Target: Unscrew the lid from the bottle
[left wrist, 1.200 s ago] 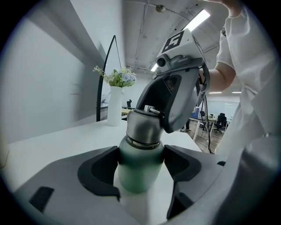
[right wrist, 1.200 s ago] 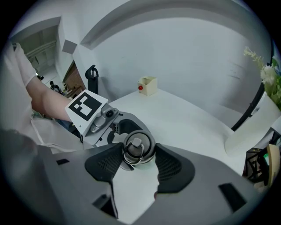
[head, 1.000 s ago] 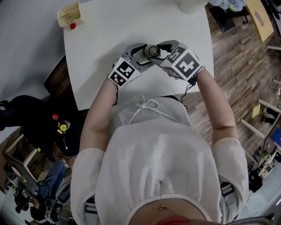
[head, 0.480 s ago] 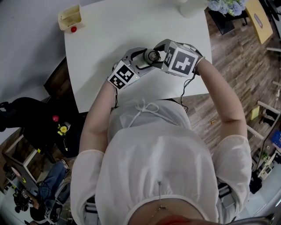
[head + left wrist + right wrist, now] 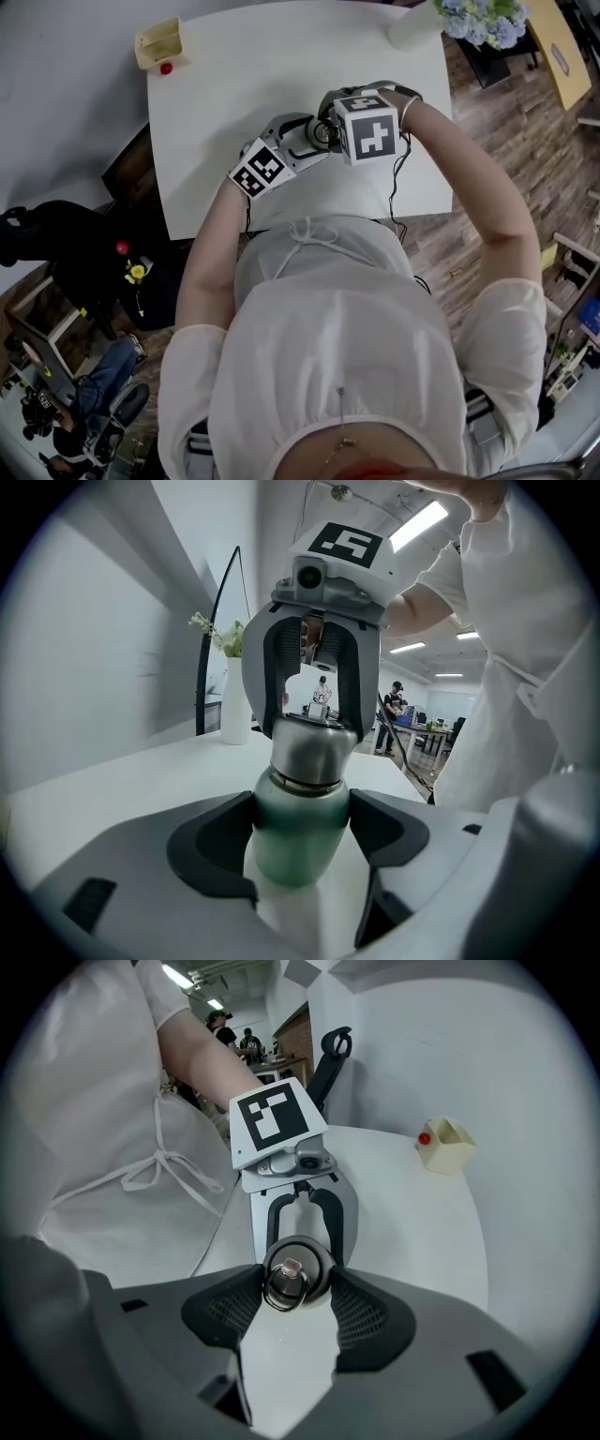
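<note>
A green bottle (image 5: 298,841) with a steel lid (image 5: 314,752) stands upright on the white table (image 5: 234,75). My left gripper (image 5: 302,836) is shut on the green body, one pad pressed on each side. My right gripper (image 5: 296,1283) comes down from above and is shut on the lid (image 5: 295,1274), whose top ring faces its camera. In the head view the bottle's top (image 5: 323,132) shows between the left gripper (image 5: 302,142) and the right gripper (image 5: 330,124), near the table's middle.
A small cream box (image 5: 159,42) with a red ball beside it sits at the far left corner. A white vase (image 5: 412,26) with flowers stands at the far right edge. The table's near edge runs just behind my forearms, with wooden floor to the right.
My right gripper has turned about the lid, its marker cube swinging round from tilted to square-on. The left gripper has kept its hold on the bottle's body.
</note>
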`<action>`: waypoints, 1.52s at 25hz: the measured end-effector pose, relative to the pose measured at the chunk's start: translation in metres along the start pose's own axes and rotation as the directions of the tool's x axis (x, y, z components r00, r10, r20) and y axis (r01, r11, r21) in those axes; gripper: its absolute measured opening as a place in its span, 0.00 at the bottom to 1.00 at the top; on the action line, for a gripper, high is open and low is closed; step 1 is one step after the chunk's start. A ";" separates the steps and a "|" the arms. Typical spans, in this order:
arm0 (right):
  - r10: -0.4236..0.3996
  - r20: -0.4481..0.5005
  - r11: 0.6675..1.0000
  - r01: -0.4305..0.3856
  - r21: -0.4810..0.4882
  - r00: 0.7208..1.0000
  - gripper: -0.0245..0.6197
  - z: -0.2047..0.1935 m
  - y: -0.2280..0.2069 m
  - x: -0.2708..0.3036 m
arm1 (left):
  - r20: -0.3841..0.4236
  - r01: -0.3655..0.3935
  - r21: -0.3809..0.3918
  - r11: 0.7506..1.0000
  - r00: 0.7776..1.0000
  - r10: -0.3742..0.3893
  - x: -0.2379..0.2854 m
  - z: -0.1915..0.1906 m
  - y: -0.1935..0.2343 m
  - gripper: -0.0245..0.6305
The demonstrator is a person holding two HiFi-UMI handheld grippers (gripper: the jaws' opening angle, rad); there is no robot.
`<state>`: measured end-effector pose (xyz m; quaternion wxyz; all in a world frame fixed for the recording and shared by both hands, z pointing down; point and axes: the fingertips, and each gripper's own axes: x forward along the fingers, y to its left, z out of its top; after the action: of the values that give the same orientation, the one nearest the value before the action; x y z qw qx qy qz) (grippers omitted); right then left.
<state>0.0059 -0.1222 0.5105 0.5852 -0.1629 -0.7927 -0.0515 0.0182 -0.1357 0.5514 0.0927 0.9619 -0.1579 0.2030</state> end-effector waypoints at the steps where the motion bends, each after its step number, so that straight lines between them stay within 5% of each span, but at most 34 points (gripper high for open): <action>1: 0.002 0.005 1.000 -0.002 0.009 1.000 0.41 0.000 0.000 0.000 | -0.001 -0.001 -0.001 1.000 1.000 0.001 0.000 0.000 0.000 0.56; 8: -0.034 0.157 0.955 -0.015 0.298 0.987 0.55 0.000 -0.002 -0.013 | 0.003 -0.002 -0.012 1.000 1.000 0.002 0.000 0.000 0.002 0.56; 14: -0.104 0.052 0.813 0.055 0.580 0.993 0.47 -0.015 -0.002 -0.009 | 0.002 -0.001 -0.017 1.000 1.000 0.001 -0.001 0.000 0.001 0.56; 18: -0.144 0.065 0.744 0.065 0.664 0.987 0.46 -0.007 -0.008 -0.006 | 0.001 -0.005 -0.020 1.000 1.000 0.005 0.000 0.000 0.001 0.56; 22: -0.159 0.030 0.725 0.096 0.682 0.987 0.41 -0.011 -0.011 0.000 | 0.000 -0.007 -0.024 1.000 1.000 0.007 0.002 -0.001 0.001 0.56; 27: -0.161 0.034 0.756 0.101 0.647 0.986 0.41 -0.012 -0.010 0.000 | -0.001 -0.013 -0.023 1.000 1.000 0.013 0.001 -0.001 0.001 0.56; 33: -0.113 -0.022 0.889 0.111 0.443 0.993 0.40 -0.018 -0.009 -0.002 | -0.002 -0.017 -0.019 1.000 1.000 0.017 0.000 -0.001 0.001 0.56; 38: -0.044 -0.056 0.959 0.058 0.279 0.997 0.40 -0.015 -0.008 0.000 | 0.003 -0.022 -0.030 0.999 1.000 0.022 0.001 -0.002 0.001 0.56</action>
<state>0.0173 -0.1342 0.5158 0.6203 -0.0567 -0.7812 0.0420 0.0174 -0.1367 0.5538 0.1046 0.9590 -0.1715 0.2000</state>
